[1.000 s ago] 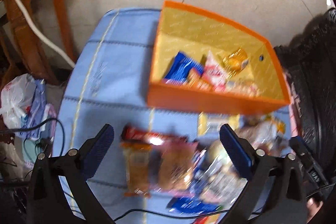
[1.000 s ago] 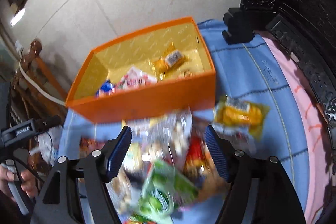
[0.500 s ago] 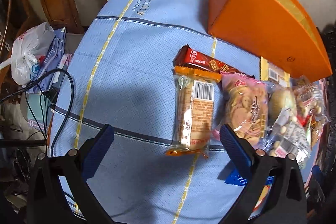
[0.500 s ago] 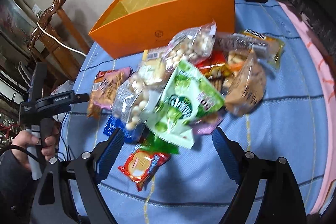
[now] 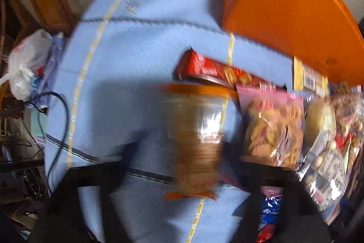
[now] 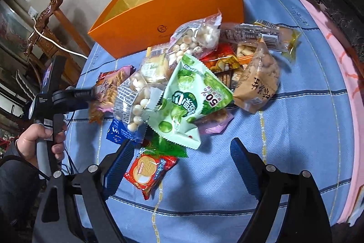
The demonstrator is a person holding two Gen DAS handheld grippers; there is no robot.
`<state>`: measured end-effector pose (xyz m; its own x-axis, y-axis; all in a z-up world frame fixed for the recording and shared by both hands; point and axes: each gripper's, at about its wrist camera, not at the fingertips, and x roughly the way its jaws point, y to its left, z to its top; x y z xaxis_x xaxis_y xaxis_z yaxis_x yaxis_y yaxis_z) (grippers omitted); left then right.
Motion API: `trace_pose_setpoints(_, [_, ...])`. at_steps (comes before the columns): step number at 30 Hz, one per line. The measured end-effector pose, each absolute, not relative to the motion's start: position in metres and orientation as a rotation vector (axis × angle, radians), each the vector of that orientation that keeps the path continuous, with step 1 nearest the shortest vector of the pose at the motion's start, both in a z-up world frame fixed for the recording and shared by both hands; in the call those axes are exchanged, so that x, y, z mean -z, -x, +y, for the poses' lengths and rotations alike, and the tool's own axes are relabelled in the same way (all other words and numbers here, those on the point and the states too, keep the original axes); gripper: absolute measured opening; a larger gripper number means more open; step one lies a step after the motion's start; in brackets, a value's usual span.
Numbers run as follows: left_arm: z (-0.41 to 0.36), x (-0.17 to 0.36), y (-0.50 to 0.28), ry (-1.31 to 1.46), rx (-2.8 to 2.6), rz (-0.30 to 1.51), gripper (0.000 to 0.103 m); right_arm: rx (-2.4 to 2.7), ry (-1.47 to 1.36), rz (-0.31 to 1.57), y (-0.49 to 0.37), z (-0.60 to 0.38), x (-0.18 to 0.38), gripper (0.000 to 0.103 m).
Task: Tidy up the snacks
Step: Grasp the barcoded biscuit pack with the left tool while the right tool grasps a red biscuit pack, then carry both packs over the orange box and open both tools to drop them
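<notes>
Table [image 6: 295, 152], blue cloth over it, is seen carrying everything. Orange box [image 6: 182, 8] is stood open at the far edge; its inside is not visible from either view. Snack pile [image 6: 182, 83] is heaped just in front of the box wall, packets overlapping.

Biscuit pack [image 5: 195, 136], orange-ended, is placed at the pile's left edge, beside a pink pack [image 5: 273, 124] and partly over a red pack [image 5: 216, 71]. It is blurred in the left view.

Left tongs [image 5: 179, 154] are pointed down over the biscuit pack; the jaws have just been closing with the pack between them. Whether the pads already press on it cannot be told from the blur. The handle is held by a hand [image 6: 41, 138].

Right tongs [image 6: 179, 158] are held apart and empty, low over the near edge of the pile, a red cookie pack [image 6: 150, 171] next to the left pad.

Step in hand, as judged: grasp of the biscuit pack for transfer to the box. Advice noted: the pack is best clamped across its narrow width, near mid-length, so it does not droop; only light pressure is wanted, since biscuits crush. A straight lift is advised, to keep the pink and red packs from being dragged.
</notes>
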<state>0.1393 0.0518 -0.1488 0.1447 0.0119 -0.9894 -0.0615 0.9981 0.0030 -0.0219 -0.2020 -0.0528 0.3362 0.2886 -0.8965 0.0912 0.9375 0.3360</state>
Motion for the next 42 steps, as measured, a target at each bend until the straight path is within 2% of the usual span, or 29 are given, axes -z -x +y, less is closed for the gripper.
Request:
trace_pose_setpoints(1, [0.05,0.149,-0.138,-0.007,-0.051,1.421,0.035,-0.133,-0.358,1.236,0.021,-0.203,0.055,0.087])
trace_pose_setpoints(12, [0.067,0.148,-0.082,0.002,0.012,1.447,0.035,-0.327,-0.277,1.401,0.027,-0.145,0.093,0.087])
trace_pose_setpoints(14, [0.072,0.149,-0.073,0.012,0.011,1.453,0.035,-0.341,-0.277,1.436,0.024,-0.134,0.101,0.085])
trace_pose_setpoints(16, [0.074,0.148,-0.067,0.015,0.016,1.458,0.035,-0.351,-0.288,1.469,0.02,-0.125,0.109,0.076])
trace_pose_setpoints(19, [0.076,0.145,-0.062,0.005,0.03,1.45,0.035,-0.331,-0.286,1.503,0.017,-0.114,0.118,0.07])
trace_pose_setpoints(22, [0.071,0.14,-0.061,-0.004,0.045,1.441,0.035,-0.308,-0.303,1.501,0.011,-0.108,0.122,0.07])
trace_pose_setpoints(25, [0.07,0.139,-0.061,-0.004,0.06,1.448,0.035,-0.288,-0.207,1.494,0.009,-0.091,0.123,0.068])
trace_pose_setpoints(26, [0.07,0.139,-0.06,-0.005,0.065,1.451,0.035,-0.276,-0.167,1.495,0.009,-0.087,0.121,0.063])
trace_pose_setpoints(28, [0.066,0.142,-0.059,-0.004,0.073,1.45,0.035,-0.251,-0.119,1.489,0.013,-0.085,0.12,0.046])
trace_pose_setpoints(42, [0.071,0.122,-0.053,0.05,0.127,1.452,0.035,-0.328,-0.314,1.484,0.041,-0.148,0.088,0.044])
